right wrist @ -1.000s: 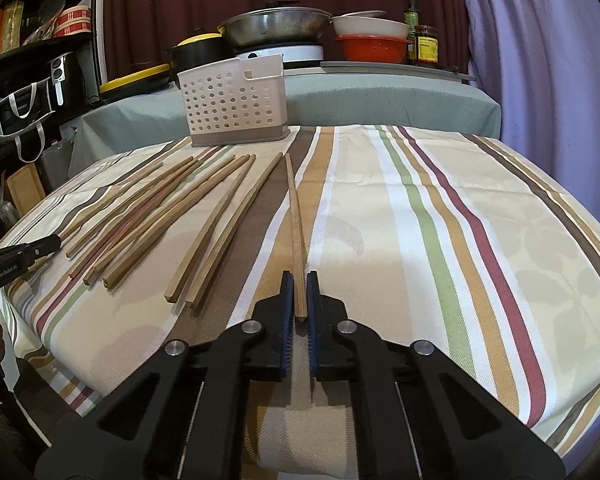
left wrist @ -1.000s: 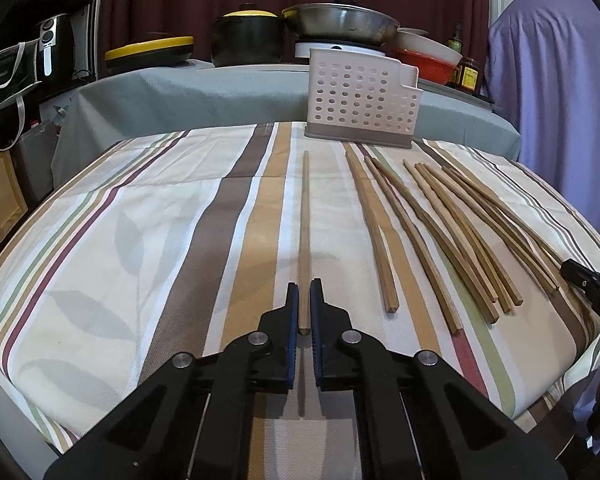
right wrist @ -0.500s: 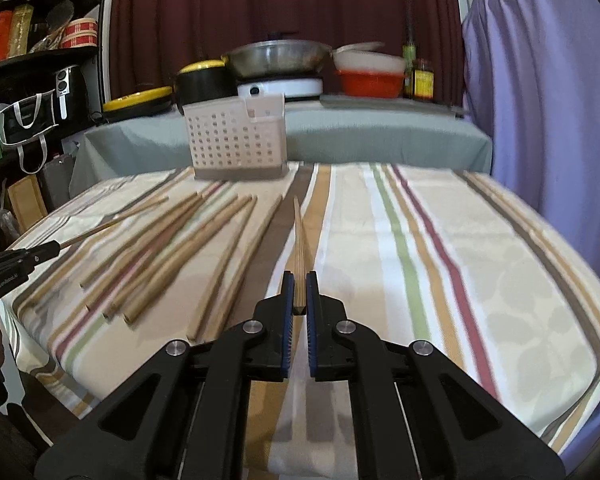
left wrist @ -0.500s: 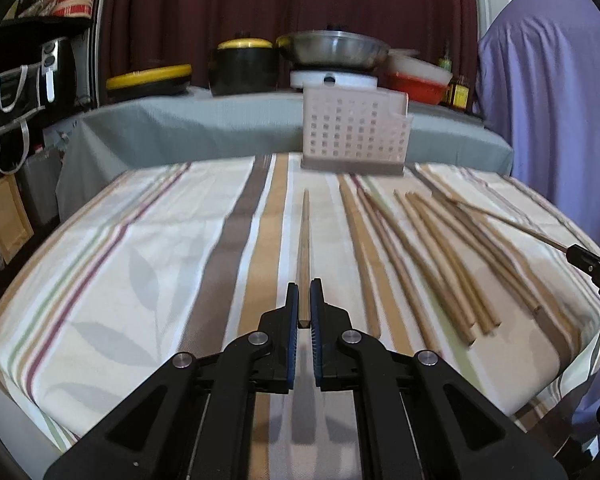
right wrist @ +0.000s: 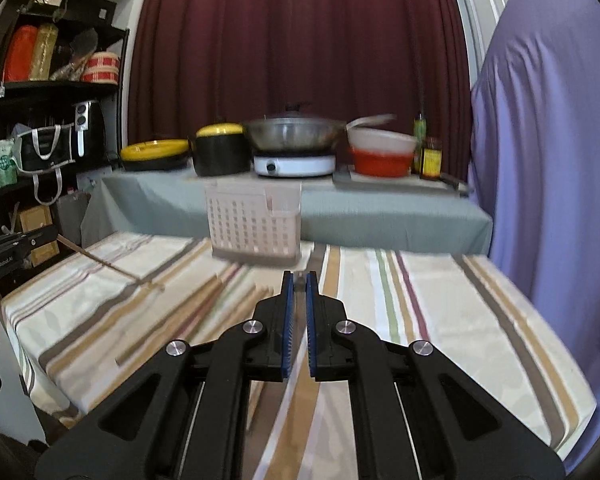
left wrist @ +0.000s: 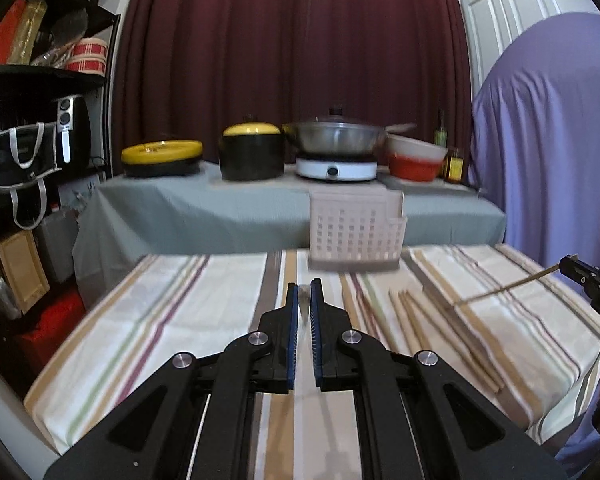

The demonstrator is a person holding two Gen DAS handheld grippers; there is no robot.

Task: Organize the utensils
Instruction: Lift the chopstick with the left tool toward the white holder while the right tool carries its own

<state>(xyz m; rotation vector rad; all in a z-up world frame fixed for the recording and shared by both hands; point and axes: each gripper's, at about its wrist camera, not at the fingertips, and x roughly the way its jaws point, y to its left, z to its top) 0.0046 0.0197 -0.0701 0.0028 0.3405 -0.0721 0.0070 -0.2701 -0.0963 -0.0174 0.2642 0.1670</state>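
Both grippers have risen since a second ago, each carrying one chopstick off the striped tablecloth (left wrist: 204,304), so the cameras that looked down on the cloth now look nearly level at the room behind. The left gripper (left wrist: 305,292) is closed on the near end of its chopstick (left wrist: 303,291), which shows end-on as a blurred stub between the blue pads; the right gripper (right wrist: 300,284) is likewise clamped on its own chopstick (right wrist: 300,282). In each view the other gripper's stick pokes in from the frame edge, slanting down over the table. Gripping at the end seems meant to leave the long free part clear for dropping into the white perforated caddy (left wrist: 356,228), which stands upright at the table's far edge, almost straight ahead of both grippers. Remaining loose chopsticks (left wrist: 416,320) lie in a rough row on the cloth between the two hands, blurred here. Both hands point slightly downward, side by side, tips aimed toward the caddy.
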